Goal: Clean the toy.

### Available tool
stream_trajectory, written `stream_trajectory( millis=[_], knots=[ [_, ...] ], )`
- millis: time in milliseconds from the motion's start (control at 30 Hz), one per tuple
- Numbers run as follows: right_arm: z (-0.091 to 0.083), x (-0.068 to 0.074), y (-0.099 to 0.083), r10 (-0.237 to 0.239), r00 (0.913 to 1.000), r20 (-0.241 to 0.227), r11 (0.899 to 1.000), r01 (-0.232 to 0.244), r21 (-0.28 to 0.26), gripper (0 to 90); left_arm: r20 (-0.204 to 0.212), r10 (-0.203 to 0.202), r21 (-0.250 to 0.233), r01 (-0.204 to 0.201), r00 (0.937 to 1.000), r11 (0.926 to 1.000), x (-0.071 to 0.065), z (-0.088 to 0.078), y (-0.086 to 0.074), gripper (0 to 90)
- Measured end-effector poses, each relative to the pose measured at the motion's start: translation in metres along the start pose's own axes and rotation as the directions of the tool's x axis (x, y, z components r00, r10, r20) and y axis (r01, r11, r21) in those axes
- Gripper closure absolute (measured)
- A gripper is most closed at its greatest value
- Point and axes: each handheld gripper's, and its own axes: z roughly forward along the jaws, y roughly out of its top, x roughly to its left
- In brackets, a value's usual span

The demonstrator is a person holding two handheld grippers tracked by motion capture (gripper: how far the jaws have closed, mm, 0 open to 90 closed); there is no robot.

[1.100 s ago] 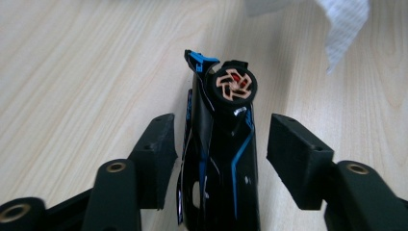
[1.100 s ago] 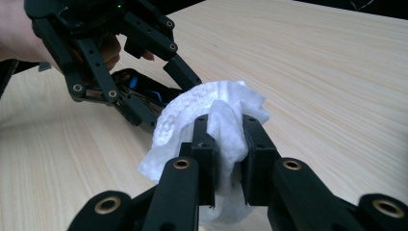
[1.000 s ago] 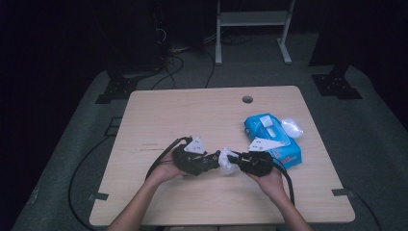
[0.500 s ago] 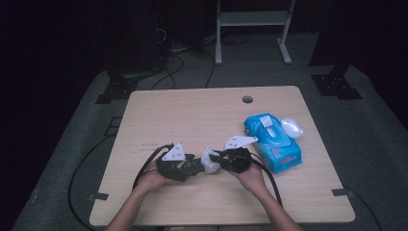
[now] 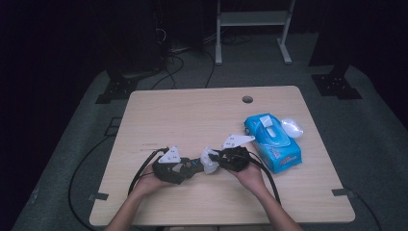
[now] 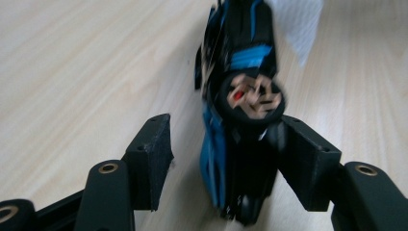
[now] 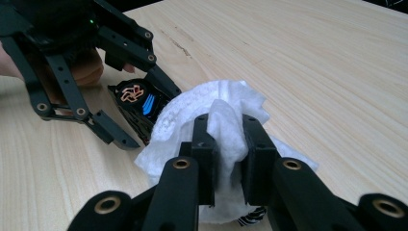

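A small black and blue toy car point(image 6: 240, 57) sits between the jaws of my left gripper point(image 6: 226, 159), one wheel facing the camera; the gripper is shut on it. In the right gripper view the car point(image 7: 137, 98) is tilted between the left gripper's point(image 7: 146, 115) fingers. My right gripper point(image 7: 228, 130) is shut on a bunched white wet wipe point(image 7: 192, 106), which presses against the car's end. From above, the left gripper point(image 5: 197, 166) and right gripper point(image 5: 216, 159) meet tip to tip near the table's front, the wipe point(image 5: 209, 161) between them.
A blue pack of wipes point(image 5: 273, 142) lies right of the right hand, with a clear plastic piece point(image 5: 292, 127) beside it. The wooden table point(image 5: 192, 115) has a cable hole point(image 5: 247, 99) at the back. Black cables trail from both grippers toward the front edge.
Both hands have shifted left across the table, still holding the car and wipe together, and the left one has dropped a little. Most of the shift came early.
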Motion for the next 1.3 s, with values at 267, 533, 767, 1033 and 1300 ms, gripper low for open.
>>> stream_trajectory(
  millis=[267,533,767,1033,1300],
  knots=[
    [-0.001,-0.001,0.0,0.002,1.0,0.003,1.0,-0.002,0.002,77.6,0.02,-0.012,0.023,0.012,0.9997,0.9997,0.002,0.009,-0.003,45.8],
    [-0.001,-0.001,-0.001,0.003,1.0,0.003,1.0,-0.003,0.001,77.6,0.03,0.0,0.004,0.0,0.9995,1.0,0.001,0.012,-0.001,58.2],
    [-0.003,-0.003,-0.002,0.008,0.9999,0.01,1.0,-0.008,0.003,77.6,0.013,0.063,-0.007,-0.063,0.998,0.998,-0.004,0.014,0.002,65.5],
    [-0.011,-0.01,-0.006,0.03,0.9993,0.024,0.999,-0.03,-0.015,77.8,-0.036,0.103,-0.068,-0.106,0.994,0.9921,-0.008,0.006,0.009,65.4],
    [-0.017,-0.016,-0.011,0.057,0.9974,0.043,0.998,-0.056,-0.024,78.2,-0.051,0.097,-0.187,-0.105,0.9939,0.9767,-0.01,-0.007,0.022,67.8]
  ],
)
